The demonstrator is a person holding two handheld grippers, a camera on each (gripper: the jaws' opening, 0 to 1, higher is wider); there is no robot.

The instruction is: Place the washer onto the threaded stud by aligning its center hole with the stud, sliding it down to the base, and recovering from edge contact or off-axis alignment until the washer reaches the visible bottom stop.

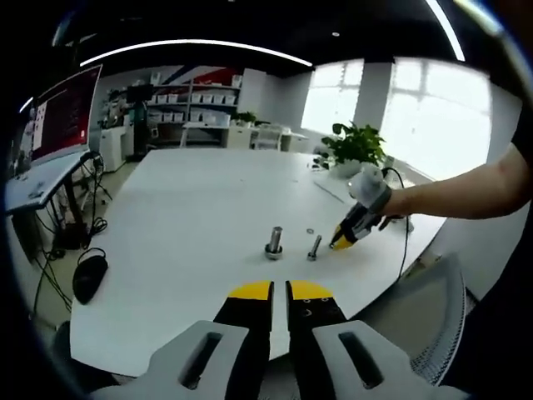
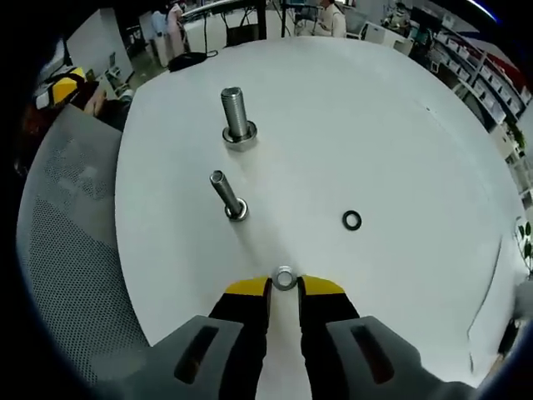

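Right tongs [image 2: 284,286] clenched on washer [image 2: 284,277] near slim stud [image 2: 226,194], nothing threaded yet; left tongs [image 1: 279,293] clenched, empty.

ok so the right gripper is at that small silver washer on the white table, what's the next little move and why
Probably close and lift. The right gripper has its yellow-tipped jaws on either side of the small silver washer, which appears to still lie on the white table. The thinner threaded stud stands just ahead, bare, so carry the washer above its top next.
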